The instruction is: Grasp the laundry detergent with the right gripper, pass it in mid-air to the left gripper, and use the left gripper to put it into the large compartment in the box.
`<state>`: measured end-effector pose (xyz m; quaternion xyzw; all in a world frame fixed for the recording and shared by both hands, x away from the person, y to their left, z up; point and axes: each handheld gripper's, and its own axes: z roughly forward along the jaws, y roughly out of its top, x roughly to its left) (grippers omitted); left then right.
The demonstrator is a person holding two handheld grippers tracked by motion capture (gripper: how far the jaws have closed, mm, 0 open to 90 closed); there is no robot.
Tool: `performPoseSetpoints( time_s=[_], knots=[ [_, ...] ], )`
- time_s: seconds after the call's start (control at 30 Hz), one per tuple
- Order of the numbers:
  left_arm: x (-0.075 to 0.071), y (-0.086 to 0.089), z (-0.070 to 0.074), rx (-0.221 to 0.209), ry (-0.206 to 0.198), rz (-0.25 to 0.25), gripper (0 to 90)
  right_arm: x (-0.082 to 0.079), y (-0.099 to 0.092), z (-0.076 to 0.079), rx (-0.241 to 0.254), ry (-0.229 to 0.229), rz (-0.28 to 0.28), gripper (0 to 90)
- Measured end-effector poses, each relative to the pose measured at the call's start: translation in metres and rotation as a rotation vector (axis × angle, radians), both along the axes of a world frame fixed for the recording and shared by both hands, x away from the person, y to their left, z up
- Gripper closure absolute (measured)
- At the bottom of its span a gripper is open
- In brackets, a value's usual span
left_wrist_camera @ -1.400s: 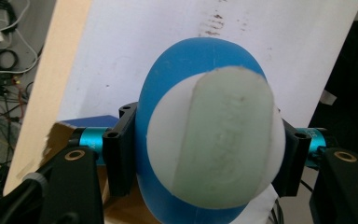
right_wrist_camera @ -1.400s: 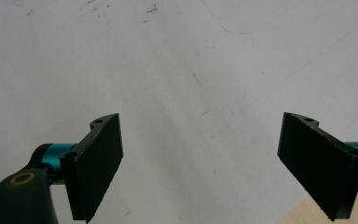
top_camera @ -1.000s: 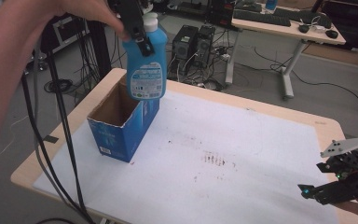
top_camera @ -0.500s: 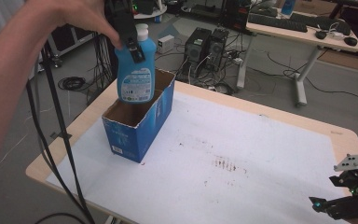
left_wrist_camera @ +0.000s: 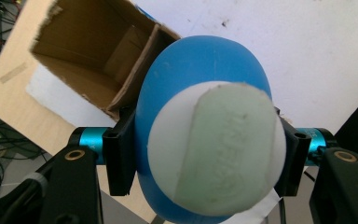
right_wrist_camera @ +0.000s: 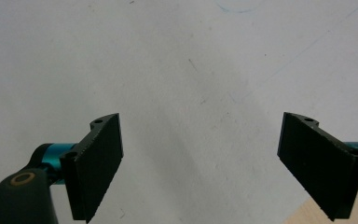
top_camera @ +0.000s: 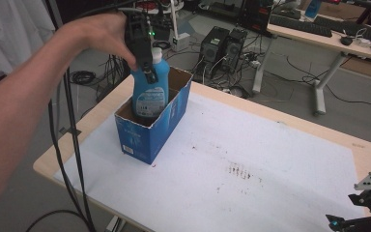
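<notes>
A blue bottle with a white cap hangs upright, its lower part inside an open blue cardboard box at the table's left side. My left gripper is shut on the bottle's neck from above. In the left gripper view the bottle with its pale cap sits between the black jaws of the left gripper, over the box's brown inside. My right gripper rests low at the table's front right corner. In the right gripper view the right gripper stands open over bare white table cover.
A white stained sheet covers the wooden table. Black cables hang past the left edge. Behind the table stand computer towers on the floor and another desk.
My left gripper has come down with the bottle, from above the box's rim to partly inside the box. The right gripper has stayed at the front right corner.
</notes>
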<state>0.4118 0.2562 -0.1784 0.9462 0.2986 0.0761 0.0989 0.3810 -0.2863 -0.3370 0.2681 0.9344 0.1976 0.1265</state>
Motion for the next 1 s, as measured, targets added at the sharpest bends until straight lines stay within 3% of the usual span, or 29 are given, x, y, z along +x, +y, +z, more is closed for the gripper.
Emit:
performPoseSetpoints(
  time_s=[0.23, 0.43, 0.77, 1.0],
  knots=[
    [0.004, 0.0, -0.037, 0.016, 0.033, -0.034, 37.4, 0.0, -0.002, -0.004, -0.006, 0.005, -0.005, 13.6],
    [0.006, -0.002, -0.063, 0.061, 0.047, -0.083, 37.4, -0.001, -0.001, -0.008, -0.016, 0.014, -0.009, 13.6],
    [0.009, -0.001, -0.085, 0.093, 0.042, -0.165, 37.6, -0.001, 0.0, -0.012, -0.021, 0.019, -0.015, 13.6],
    [0.012, -0.005, -0.096, 0.117, 0.048, -0.178, 37.6, -0.003, 0.001, -0.014, -0.026, 0.024, -0.013, 13.6]
  ],
)
